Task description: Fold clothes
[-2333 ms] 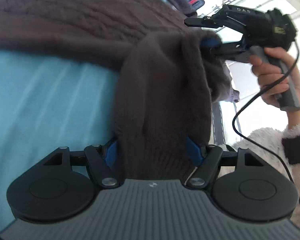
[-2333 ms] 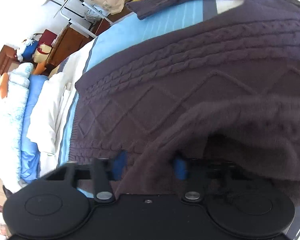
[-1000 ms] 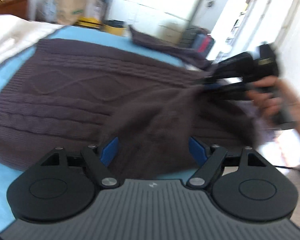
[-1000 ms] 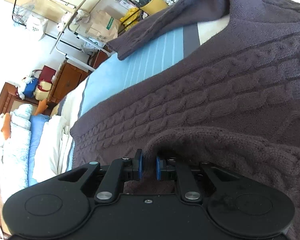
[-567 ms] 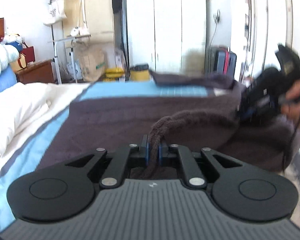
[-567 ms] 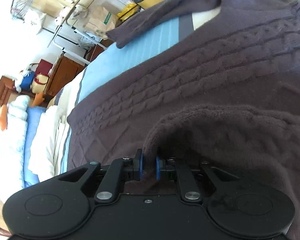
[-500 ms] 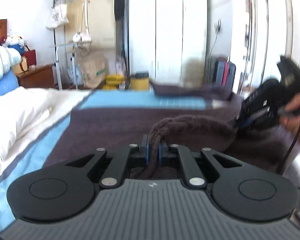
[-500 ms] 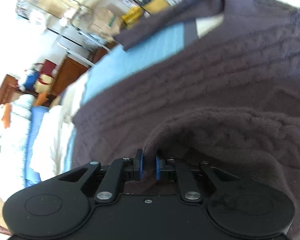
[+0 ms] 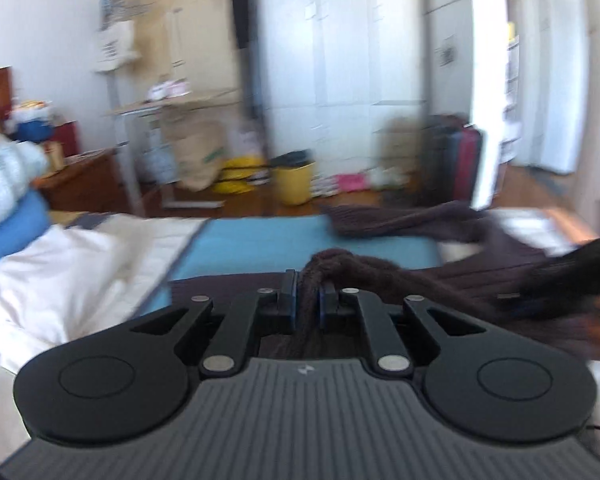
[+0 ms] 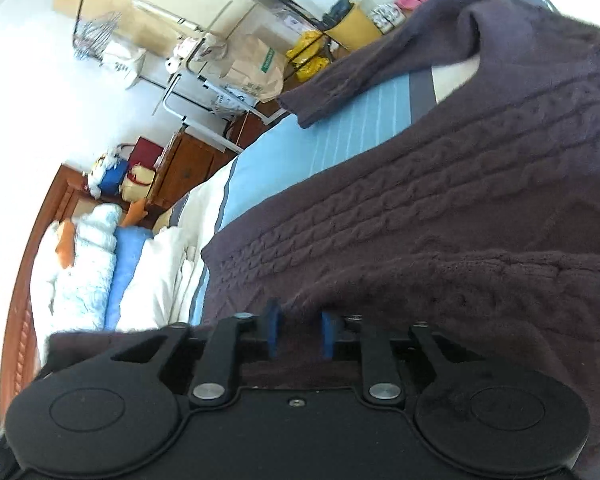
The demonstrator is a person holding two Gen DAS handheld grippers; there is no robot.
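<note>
A dark brown cable-knit sweater [image 10: 440,208] lies spread on a blue bedsheet [image 10: 328,136]. My left gripper [image 9: 307,304] is shut on a bunched fold of the sweater [image 9: 340,268], which runs right toward the blurred right gripper at the frame edge. In the right wrist view my right gripper [image 10: 300,332] has its blue pads a little apart with sweater fabric between and over them. The far sleeve [image 10: 372,60] stretches to the bed's far edge.
White bedding [image 9: 60,272] and blue pillows [image 9: 12,224] lie to the left. Past the bed stand a yellow bin [image 9: 296,180], paper bags [image 9: 196,156], a metal rack [image 9: 132,128], a wooden nightstand [image 10: 188,164] and white wardrobes [image 9: 340,60].
My left gripper closed on the sweater fold and lifted, tilting up to face the room. My right gripper's pads have parted slightly after being tightly pinched.
</note>
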